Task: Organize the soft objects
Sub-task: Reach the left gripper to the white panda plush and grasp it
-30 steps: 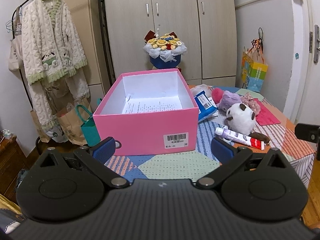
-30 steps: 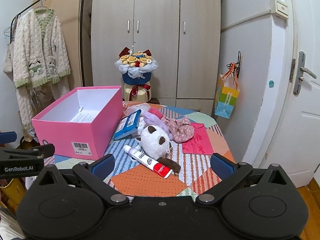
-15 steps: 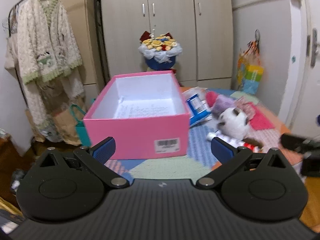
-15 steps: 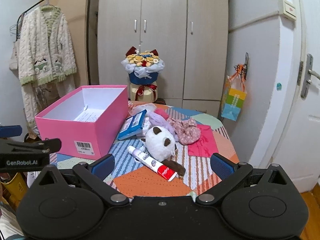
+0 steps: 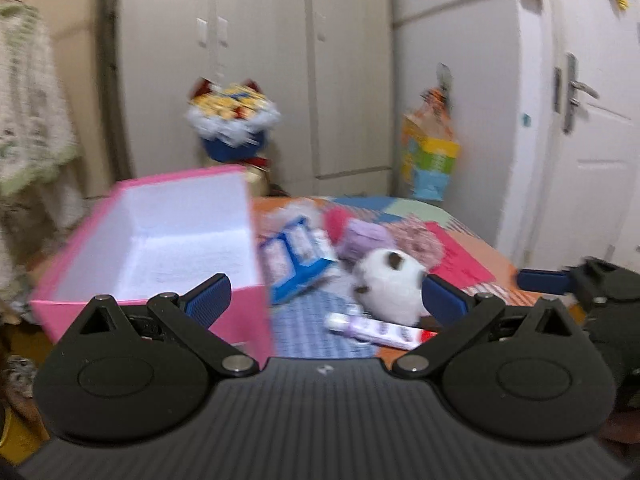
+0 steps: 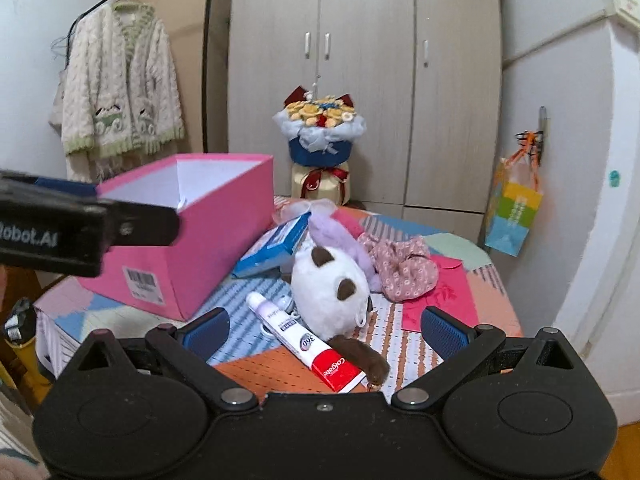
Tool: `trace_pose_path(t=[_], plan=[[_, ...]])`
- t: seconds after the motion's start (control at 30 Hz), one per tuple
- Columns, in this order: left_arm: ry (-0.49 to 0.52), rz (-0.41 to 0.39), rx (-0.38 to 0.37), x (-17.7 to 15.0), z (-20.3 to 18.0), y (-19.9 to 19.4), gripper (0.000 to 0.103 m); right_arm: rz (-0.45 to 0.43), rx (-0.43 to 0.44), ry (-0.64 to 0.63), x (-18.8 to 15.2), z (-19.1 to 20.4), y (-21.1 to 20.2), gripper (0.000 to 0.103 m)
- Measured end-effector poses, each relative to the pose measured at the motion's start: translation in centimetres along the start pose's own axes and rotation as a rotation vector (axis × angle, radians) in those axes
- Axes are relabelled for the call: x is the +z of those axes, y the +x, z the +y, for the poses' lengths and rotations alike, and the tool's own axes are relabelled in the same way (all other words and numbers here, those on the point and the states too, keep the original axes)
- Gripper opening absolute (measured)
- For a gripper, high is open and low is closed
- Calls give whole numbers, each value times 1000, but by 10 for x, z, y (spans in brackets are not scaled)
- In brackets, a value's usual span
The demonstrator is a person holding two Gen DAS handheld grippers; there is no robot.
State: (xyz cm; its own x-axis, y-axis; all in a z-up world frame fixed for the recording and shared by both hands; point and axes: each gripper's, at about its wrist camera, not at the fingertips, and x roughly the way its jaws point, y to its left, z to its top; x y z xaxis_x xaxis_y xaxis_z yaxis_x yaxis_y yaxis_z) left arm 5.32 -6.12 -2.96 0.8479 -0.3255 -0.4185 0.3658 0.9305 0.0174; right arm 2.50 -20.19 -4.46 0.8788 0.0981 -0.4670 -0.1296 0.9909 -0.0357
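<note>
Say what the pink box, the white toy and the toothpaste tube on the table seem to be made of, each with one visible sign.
Pink box: probably cardboard, matt; thin flat walls, sharp folded corners, a stuck-on barcode label.
White toy: plush fabric, likely stuffed; fuzzy surface, rounded shape, brown patches.
Toothpaste tube: looks like glossy plastic or laminate; smooth printed skin with a slight sheen.

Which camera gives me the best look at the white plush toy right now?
The right wrist view. The white plush toy is sharp there, lying on the table beside the toothpaste tube, its brown patches and tail all visible. The left wrist view also shows it, but motion blur smears it and the gripper's finger covers its right edge.
</note>
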Motion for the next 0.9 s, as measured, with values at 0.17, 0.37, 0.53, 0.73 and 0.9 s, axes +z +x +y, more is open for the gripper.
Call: trace_pose_path(t=[0.17, 0.37, 0.53, 0.73, 0.9], plan=[[52, 2, -70, -4, -17, 42, 100, 30, 66, 32, -10, -18, 37, 102], [11, 54, -154, 0, -19, 76, 94, 121, 145, 104, -16, -37, 84, 94], [-23, 66, -250, 4, -16, 95, 94, 111, 194, 154, -10, -40, 103, 95], [-73, 151, -245, 2, -16, 128, 82, 125, 200, 221, -12, -49, 117, 95], [-122, 219, -282, -4, -9, 145, 61, 111, 215, 238, -15, -50, 120, 62]])
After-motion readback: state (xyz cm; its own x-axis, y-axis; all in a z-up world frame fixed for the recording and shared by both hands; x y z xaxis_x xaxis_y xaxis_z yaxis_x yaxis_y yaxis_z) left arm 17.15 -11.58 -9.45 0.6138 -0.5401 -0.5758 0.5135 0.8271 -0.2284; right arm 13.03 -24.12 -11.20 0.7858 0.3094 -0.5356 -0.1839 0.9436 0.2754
